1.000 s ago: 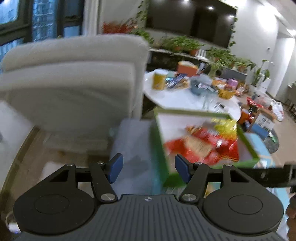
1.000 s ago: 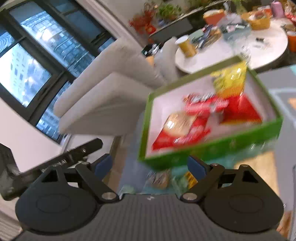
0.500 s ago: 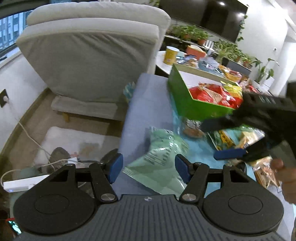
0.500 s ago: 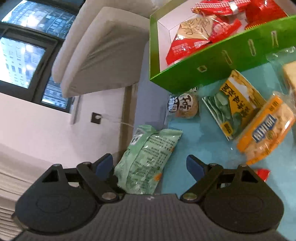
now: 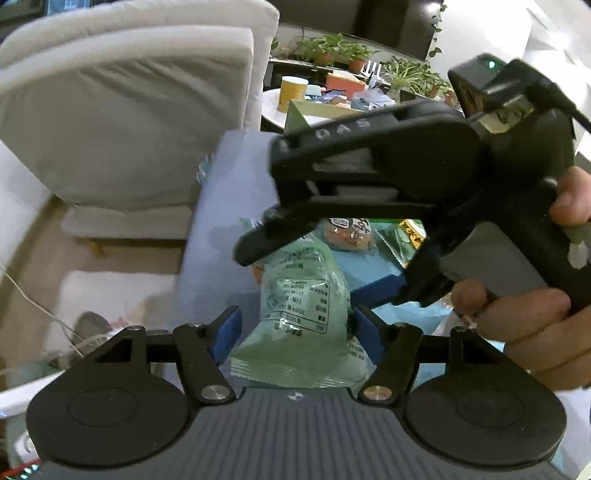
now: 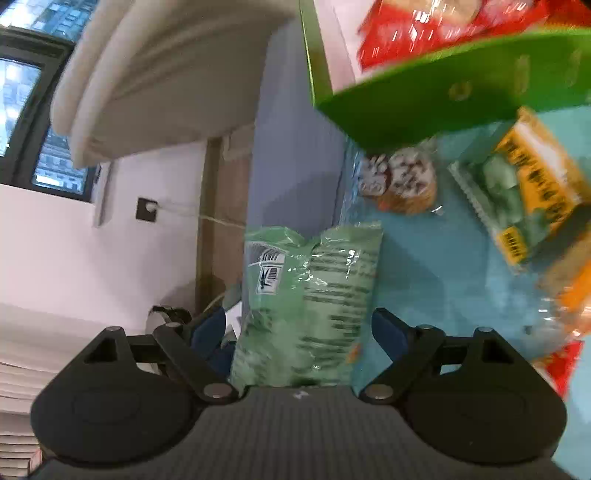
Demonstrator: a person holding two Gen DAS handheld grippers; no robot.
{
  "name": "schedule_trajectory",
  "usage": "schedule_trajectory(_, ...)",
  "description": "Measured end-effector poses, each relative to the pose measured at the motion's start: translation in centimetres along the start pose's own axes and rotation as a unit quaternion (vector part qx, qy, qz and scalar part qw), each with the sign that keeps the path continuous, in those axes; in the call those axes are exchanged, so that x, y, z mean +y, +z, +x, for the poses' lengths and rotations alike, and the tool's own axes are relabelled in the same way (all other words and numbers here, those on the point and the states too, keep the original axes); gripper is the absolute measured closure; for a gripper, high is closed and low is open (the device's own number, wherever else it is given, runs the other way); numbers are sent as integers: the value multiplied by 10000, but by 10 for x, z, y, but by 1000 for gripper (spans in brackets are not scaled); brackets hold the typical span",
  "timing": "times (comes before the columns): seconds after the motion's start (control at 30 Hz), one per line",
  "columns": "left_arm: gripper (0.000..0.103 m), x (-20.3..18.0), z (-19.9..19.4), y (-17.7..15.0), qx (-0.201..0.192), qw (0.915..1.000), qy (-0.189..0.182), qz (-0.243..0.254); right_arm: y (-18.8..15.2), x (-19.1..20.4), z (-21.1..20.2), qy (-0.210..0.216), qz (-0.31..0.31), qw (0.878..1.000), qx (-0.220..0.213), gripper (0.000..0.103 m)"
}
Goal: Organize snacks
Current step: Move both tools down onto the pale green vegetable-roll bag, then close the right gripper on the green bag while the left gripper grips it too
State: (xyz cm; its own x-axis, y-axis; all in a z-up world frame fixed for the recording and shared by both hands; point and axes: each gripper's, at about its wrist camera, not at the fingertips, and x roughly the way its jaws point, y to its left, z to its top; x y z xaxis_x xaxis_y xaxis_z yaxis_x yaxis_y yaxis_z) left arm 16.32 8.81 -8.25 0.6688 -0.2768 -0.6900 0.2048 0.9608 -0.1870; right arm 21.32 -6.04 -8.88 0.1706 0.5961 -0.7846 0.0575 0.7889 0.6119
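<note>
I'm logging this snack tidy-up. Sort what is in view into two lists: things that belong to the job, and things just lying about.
Part of the job:
- pale green snack bag, between both grippers' open fingers
- green box holding red packets
- round biscuit pack
- yellow pea packet
- left gripper, jaws opening
- right gripper

Just lying about:
- grey armchair
- potted plants
- yellow cup

Only thing I can actually read is "PAS" embossed on the right gripper [image 5: 321, 273] arm; the green snack bag [image 5: 303, 295] print's illegible.
</note>
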Motion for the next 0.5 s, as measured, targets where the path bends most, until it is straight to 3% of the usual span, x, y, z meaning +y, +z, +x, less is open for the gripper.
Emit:
schedule_trajectory(0.1, 29, 5, 11, 0, 136, 9994, -95, -316, 3, 8, 2, -4, -72, 10000, -23, 11)
schedule_trajectory(0.2, 31, 10, 18, -3, 143, 9979, -282, -560, 4, 1, -4, 133, 28, 9999, -10, 12)
schedule_trajectory(0.27, 33, 2, 19, -5, 70, 9994, -99, -335, 4, -2, -6, 171, 10, 9998, -60, 28)
schedule_trajectory(0.37, 43, -7, 18, -9, -47, 9999, 108, -121, 2, -9, -9, 240, 7, 9995, -195, 39)
schedule_trajectory(0.5, 47, -6, 15, -12, -80, 9999, 34, -137, -1, -13, -14, 304, 13, 9991, -310, 43)
